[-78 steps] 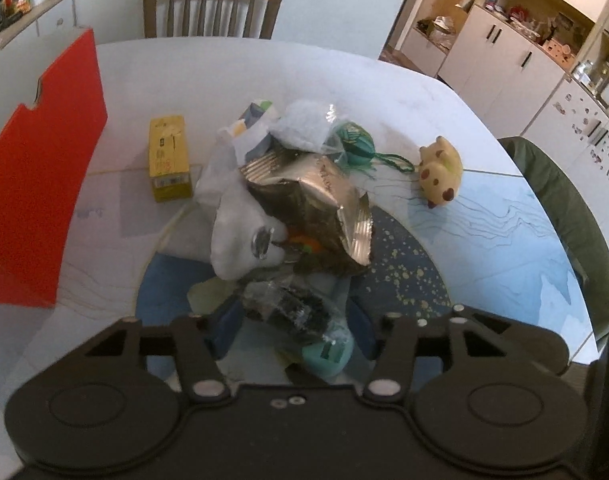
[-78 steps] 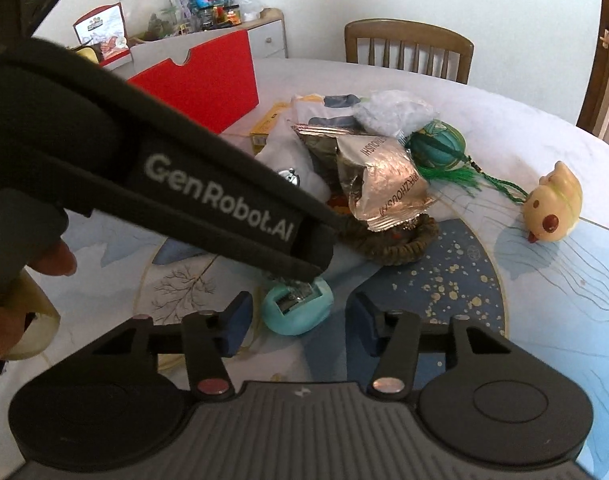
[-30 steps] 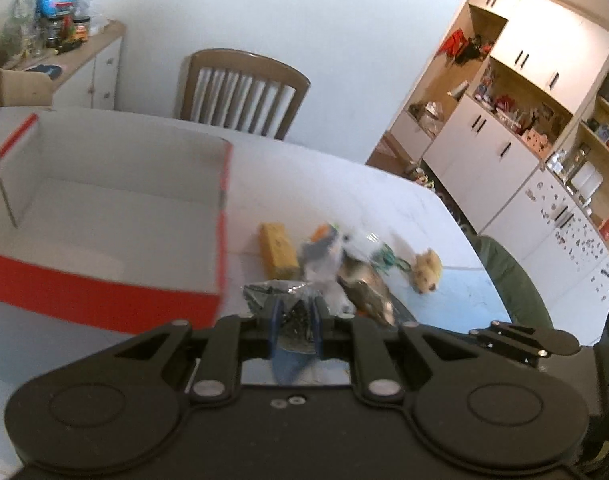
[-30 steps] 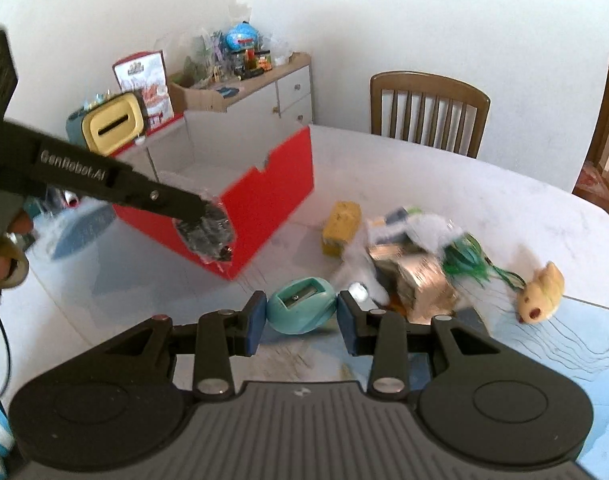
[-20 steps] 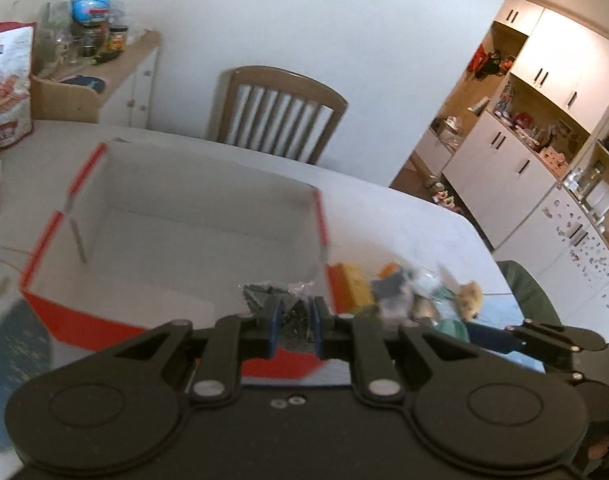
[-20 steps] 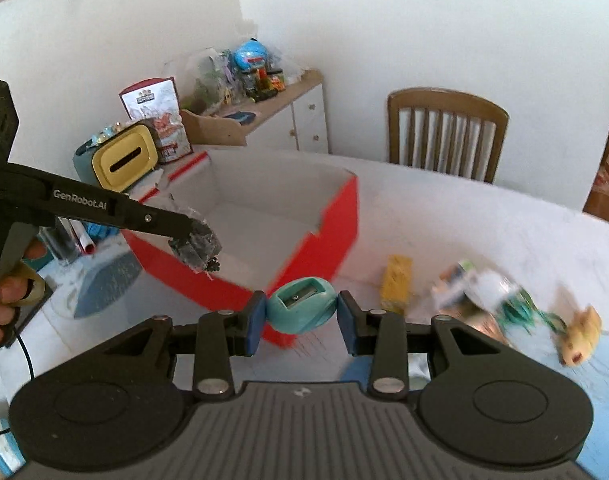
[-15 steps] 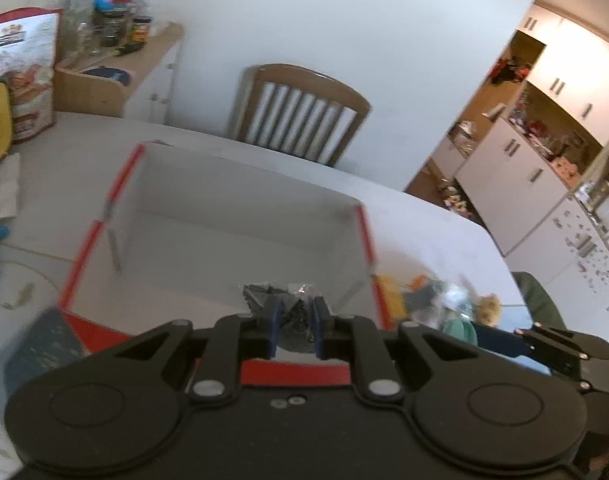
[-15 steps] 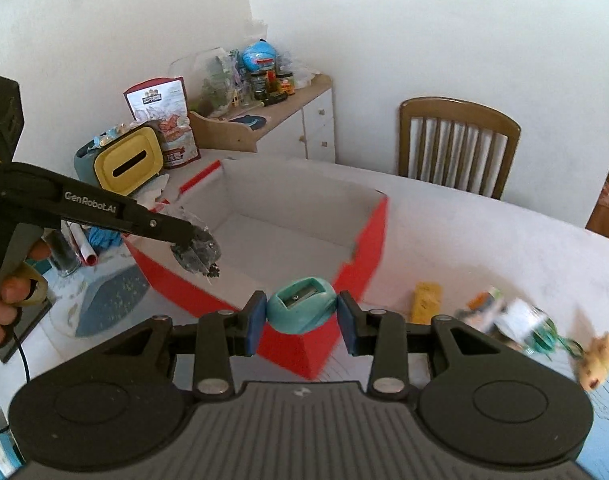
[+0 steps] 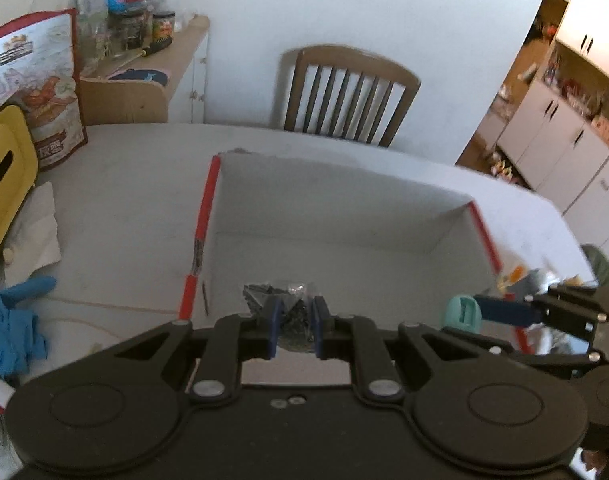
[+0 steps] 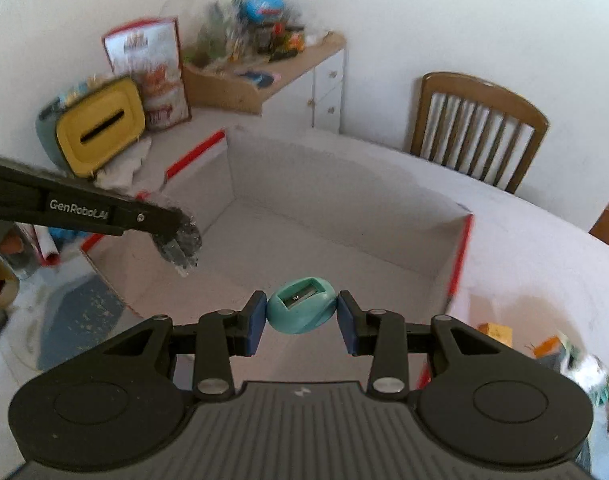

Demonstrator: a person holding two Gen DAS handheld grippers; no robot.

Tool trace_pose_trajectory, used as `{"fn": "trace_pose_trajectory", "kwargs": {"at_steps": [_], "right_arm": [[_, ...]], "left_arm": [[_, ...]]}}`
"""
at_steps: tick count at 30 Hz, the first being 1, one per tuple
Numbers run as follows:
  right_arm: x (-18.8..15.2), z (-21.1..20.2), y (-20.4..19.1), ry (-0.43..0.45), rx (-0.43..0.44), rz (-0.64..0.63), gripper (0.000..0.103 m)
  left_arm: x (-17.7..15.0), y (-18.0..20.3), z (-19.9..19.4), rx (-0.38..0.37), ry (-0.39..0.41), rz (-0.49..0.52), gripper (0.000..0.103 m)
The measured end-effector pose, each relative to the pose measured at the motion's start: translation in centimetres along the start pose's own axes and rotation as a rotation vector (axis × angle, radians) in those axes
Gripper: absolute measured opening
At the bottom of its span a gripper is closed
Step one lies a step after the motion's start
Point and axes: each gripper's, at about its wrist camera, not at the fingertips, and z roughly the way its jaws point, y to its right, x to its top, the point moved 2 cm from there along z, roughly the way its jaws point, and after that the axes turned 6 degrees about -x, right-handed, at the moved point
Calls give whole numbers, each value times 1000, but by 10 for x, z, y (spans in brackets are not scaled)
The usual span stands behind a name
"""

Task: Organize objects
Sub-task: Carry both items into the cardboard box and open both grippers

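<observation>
Left gripper [image 9: 295, 322]: closed on a clear bag [image 9: 282, 296] of small dark items; the bag is pinched between the blue pads and held above the near left part of the box [image 9: 344, 216].

Right gripper [image 10: 301, 322]: closed on a teal sharpener [image 10: 301, 310], blade slot facing up; held over the near right part of the box floor.

Box: red outside, white inside, top open; nothing is seen lying on its floor.

Change, 2.6 s: both grippers were then low at the pile on the table [image 9: 116, 200], jaws apart around the bag and the sharpener. Both items have since been gripped, lifted and carried across to the box.

Change, last 0.5 s: the box has grown in both views and its floor now fills the middle; both loads have passed from short of the near wall to above the interior.

Pile [image 10: 560, 356]: a yellow carton, wrappers and a toy remain at the far right edge of the right view, blurred.

Meaning for task: transport is judged done for these two; release into the box appears to be the next step, with the rest of the pile yet to be fetched.

Risk: the bag is soft and may cling to a pad on opening.
</observation>
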Motion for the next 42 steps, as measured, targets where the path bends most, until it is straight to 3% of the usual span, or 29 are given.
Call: {"fn": "trace_pose_trajectory", "kwargs": {"at_steps": [14,27,34,38,42], "right_arm": [[17,91,-12,-197,22,-6,38],[13,123,-5,-413,58,63,38],[19,120,0,-394,51,62,39],[16,107,5,-356,48,62,47],[17,91,11,-309,60,86,48]], "left_arm": [[23,0,63,47,-110,98,15],[20,-9,87,21,-213,77,17],[17,-8,89,29,-237,76,21],[17,-7,86,31,-236,71,26],[16,-3,82,36,-237,77,32]]}}
